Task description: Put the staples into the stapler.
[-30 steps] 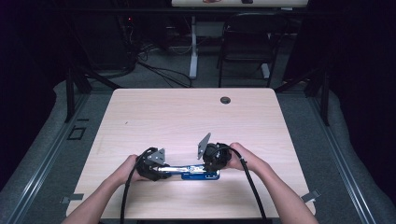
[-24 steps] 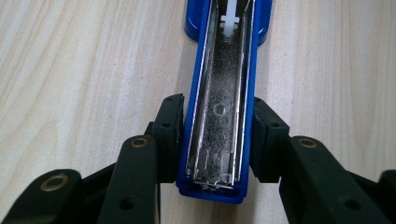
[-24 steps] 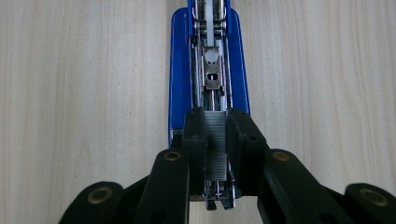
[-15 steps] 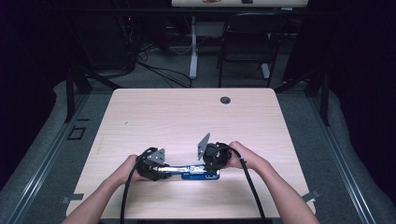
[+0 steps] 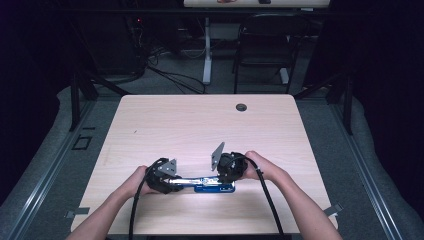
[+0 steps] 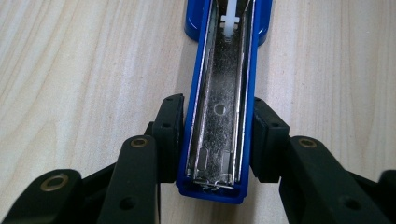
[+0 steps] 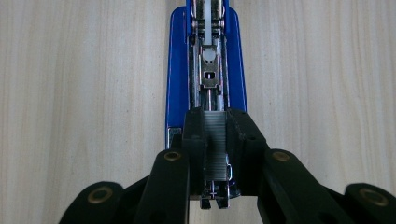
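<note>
The table (image 5: 200, 125) is showing a pale wood-grain top, smooth and matt. The stapler (image 6: 219, 116) is wearing glossy blue plastic around a bright metal channel that is looking scuffed, with a white plastic piece at its far end. A strip of staples (image 7: 215, 140) is gleaming grey, finely ridged. The jaws are looking like matt black plastic, perhaps slightly textured, with brassy rivets.

Your bare forearms end in two black hand-held grippers, the left hand-held gripper (image 5: 161, 176) and right hand-held gripper (image 5: 227, 167), each with brass-ringed screw holes, a grey triangular plate and a black cable.
</note>
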